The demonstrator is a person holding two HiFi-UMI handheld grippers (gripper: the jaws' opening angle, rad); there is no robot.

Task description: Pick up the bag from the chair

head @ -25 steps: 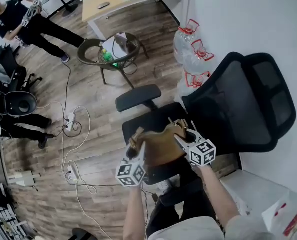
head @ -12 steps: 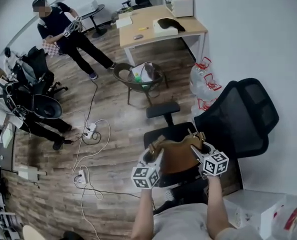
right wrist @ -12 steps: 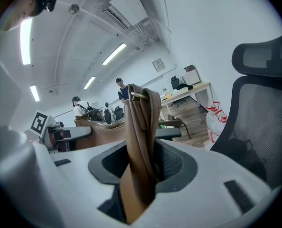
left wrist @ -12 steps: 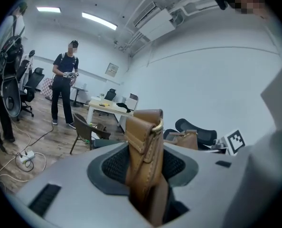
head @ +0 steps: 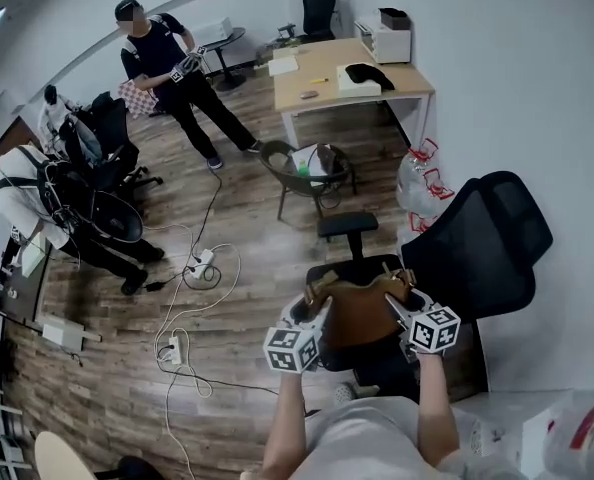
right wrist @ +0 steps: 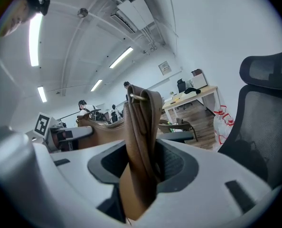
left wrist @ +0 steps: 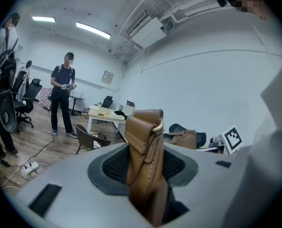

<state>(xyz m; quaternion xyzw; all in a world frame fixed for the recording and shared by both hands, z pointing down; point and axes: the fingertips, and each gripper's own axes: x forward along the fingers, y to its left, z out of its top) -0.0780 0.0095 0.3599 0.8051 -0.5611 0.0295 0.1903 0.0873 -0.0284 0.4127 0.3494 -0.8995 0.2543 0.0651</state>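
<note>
A brown leather bag (head: 359, 308) hangs between my two grippers above the seat of the black mesh office chair (head: 485, 248). My left gripper (head: 314, 311) is shut on the bag's left strap (left wrist: 143, 170), which stands up between its jaws. On the other side my right gripper (head: 395, 303) is shut on the right strap (right wrist: 141, 151). The bag's body (right wrist: 100, 129) shows to the left in the right gripper view, and small (left wrist: 186, 139) in the left gripper view.
A wicker chair (head: 307, 168) with items stands ahead, a wooden desk (head: 352, 68) beyond it. Water bottles (head: 422, 173) lie by the wall. Cables and a power strip (head: 199, 263) cross the floor. Two people (head: 167, 73) stand at left among other black chairs (head: 102, 183).
The bag has come up off the chair seat in both grippers, and the head view has tilted up, showing more of the room and the people.
</note>
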